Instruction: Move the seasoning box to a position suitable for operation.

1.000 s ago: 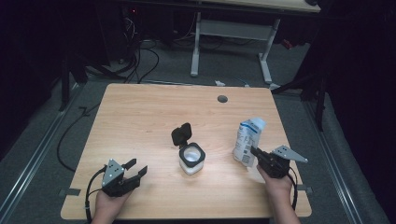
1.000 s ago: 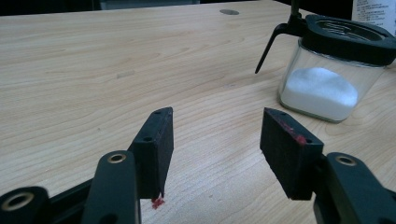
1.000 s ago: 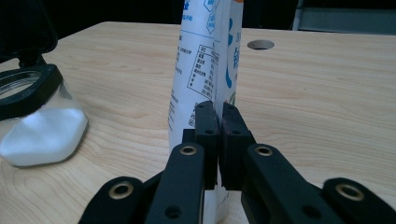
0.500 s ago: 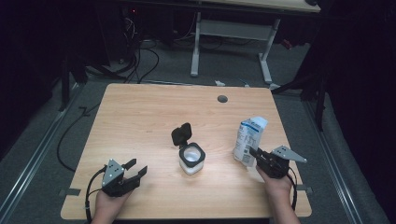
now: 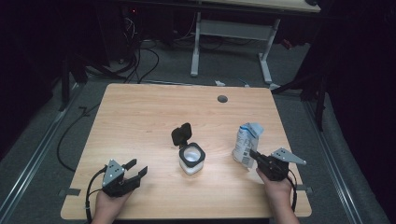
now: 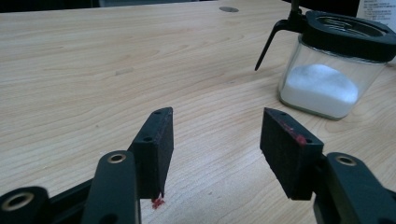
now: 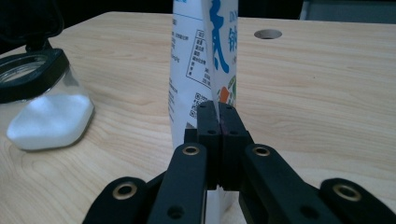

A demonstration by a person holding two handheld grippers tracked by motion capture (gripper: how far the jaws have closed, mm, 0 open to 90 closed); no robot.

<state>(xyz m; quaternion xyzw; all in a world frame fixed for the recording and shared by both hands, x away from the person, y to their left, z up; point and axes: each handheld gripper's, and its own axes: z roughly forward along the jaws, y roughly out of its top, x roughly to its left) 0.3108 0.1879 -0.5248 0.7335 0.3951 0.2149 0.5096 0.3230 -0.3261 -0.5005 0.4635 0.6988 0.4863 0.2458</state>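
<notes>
White-and-blue carton (image 5: pixel 246 142) stands upright at about 4 o'clock on the table (image 5: pixel 140 121), right at the tips of the right tongs (image 5: pixel 252 154), whose jaws have just been closing and now pinch its thin edge. Left tongs (image 5: pixel 137 168) sit wide apart at 7 o'clock, holding nothing, with the glass jar (image 5: pixel 192 158) at their 2 o'clock.

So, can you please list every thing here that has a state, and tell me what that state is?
Glass jar: upright, lid flipped open, partly filled with white powder.
White bag: standing upright, its edge pinched.
Right gripper: shut on the white bag's edge.
Left gripper: open, nothing between its jaws.
</notes>
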